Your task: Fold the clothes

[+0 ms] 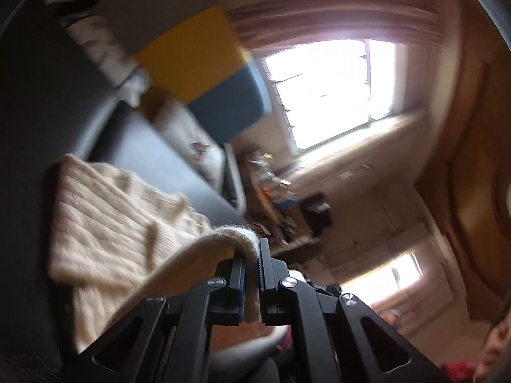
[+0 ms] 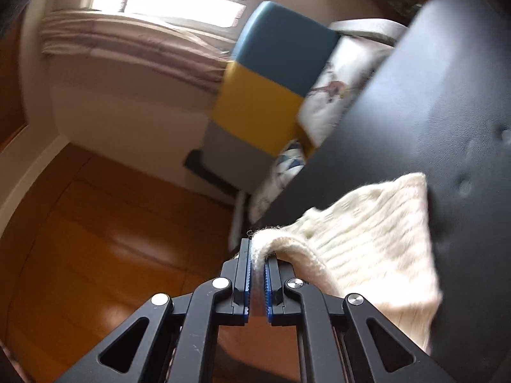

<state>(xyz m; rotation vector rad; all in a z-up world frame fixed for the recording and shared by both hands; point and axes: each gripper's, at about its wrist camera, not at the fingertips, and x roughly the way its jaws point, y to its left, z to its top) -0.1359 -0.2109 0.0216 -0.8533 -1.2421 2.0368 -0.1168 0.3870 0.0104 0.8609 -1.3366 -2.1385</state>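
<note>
Both grippers, left (image 1: 252, 274) and right (image 2: 258, 279), clamped on cream sweater (image 2: 367, 239) edge above dark table (image 2: 431, 95); best carried over level, evenly tensioned.

Sweater (image 2: 377, 239): cream fuzzy ribbed knit. Floor (image 2: 105, 239): glossy wood. Grippers: matt blk, blue ridged pads (image 2: 267, 287).

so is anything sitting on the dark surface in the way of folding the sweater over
Nothing visible does. Both the left gripper and right gripper are shut on the cream sweater, and the dark surface beyond it looks bare. The cushions lie past its far edge.
</note>
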